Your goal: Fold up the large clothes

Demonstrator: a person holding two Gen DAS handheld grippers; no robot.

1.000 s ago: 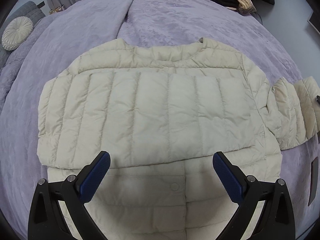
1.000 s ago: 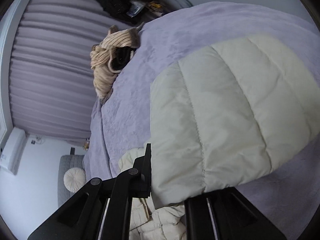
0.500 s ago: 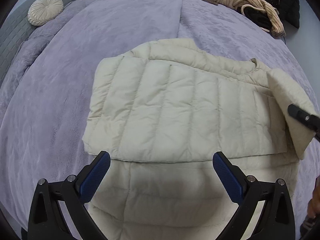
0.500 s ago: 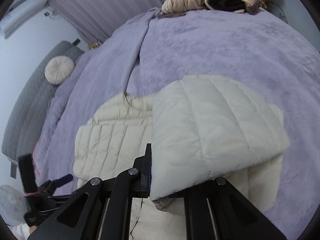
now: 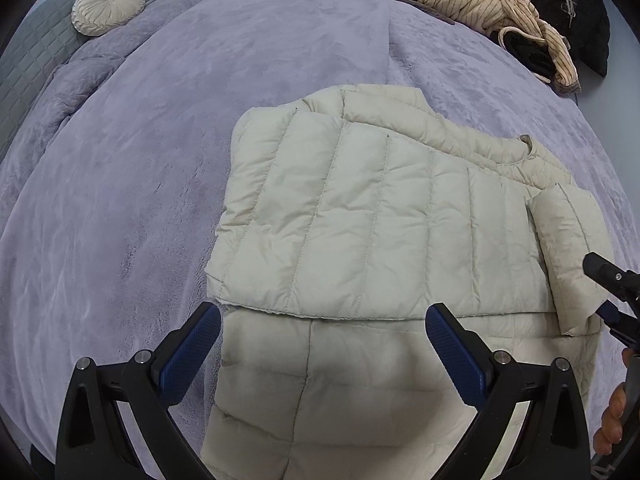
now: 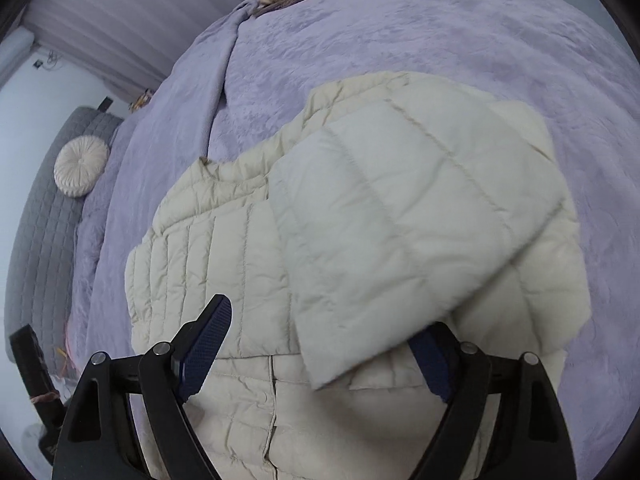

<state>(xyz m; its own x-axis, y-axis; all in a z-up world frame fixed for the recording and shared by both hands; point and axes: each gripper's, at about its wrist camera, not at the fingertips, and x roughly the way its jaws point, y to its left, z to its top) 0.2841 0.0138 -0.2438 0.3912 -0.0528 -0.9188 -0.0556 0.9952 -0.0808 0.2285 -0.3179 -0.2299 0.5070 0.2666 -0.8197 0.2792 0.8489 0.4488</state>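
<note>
The right gripper [image 6: 320, 354] had just let its jaws spread wide, and nothing was pinched between them: the cream sleeve [image 6: 404, 236] lay loose just ahead of the pads, its cuff edge between the two fingers but touched by neither. That looked like a deliberate release, the sleeve dropped across the chest of the puffer jacket [image 6: 208, 264] so it would stay inside the body's outline. It had landed slanted and slightly blurred, so it may not have settled flat.

The left gripper [image 5: 322, 350] also stood with jaws wide apart and empty, hovering over the jacket's lower front panel [image 5: 360, 380]. Just beyond its pads ran the hem edge of the other sleeve [image 5: 380, 216], laid flat across the chest, probably so both arms would stack inside one neat rectangle. To the right of those jaws the freshly dropped sleeve overlapped that layer, with the right tool's fingertip beside it and a person's hand [image 5: 612, 420] at the frame's edge.

Further out from both sets of jaws, the collar [image 5: 524, 146] pointed away, and the jacket rested on a lilac bed cover [image 5: 200, 120], a soft, broad base that suited folding. Farthest off lay a heap of striped clothes [image 5: 492, 12] and a round cushion [image 5: 108, 4], well clear of the work. Folding the body upward seemed the likely remaining step.
</note>
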